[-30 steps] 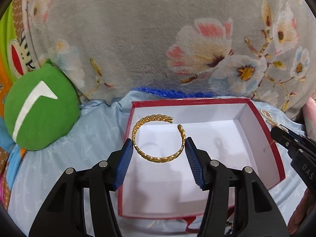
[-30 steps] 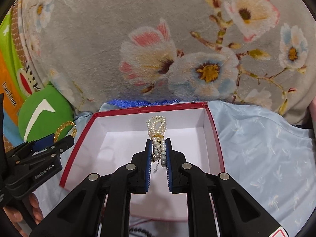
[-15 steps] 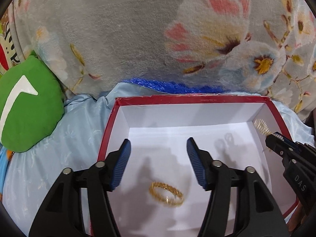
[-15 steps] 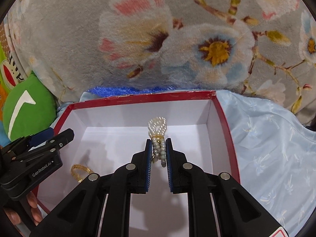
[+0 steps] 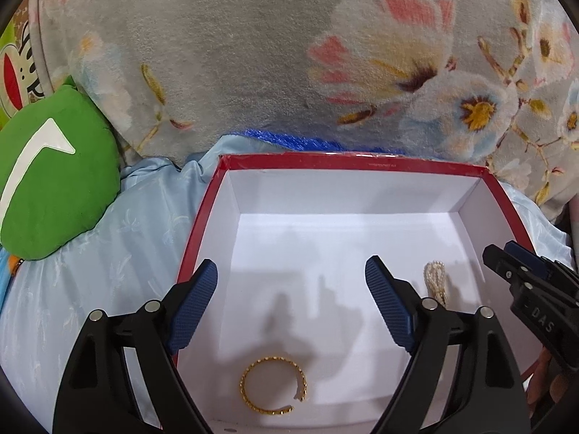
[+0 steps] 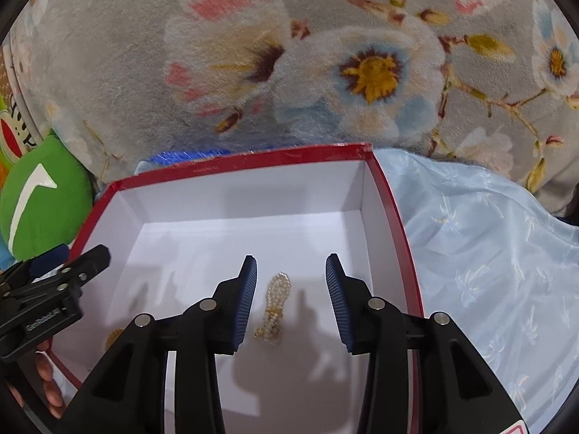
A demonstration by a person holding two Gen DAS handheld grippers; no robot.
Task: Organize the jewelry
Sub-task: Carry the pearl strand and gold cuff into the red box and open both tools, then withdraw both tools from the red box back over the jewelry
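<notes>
Both wrist views look down, close (side by side), into box [image 5: 347,162].

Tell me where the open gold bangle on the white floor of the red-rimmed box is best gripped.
The open gold bangle lies flat on the floor of the red-rimmed box, its gap at the near right. Probably best to come straight down with the left gripper and pinch across the closed far-left arc, since the gapped side would likely flex or slip.

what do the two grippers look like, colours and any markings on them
Both the left gripper and the right gripper are black plastic, with angular open-frame arms and silver round pins at the joints. Their fingers carry dark blue ribbed pads. White lettering runs along each body's side; the right one reads "DAS". No cables show.
</notes>
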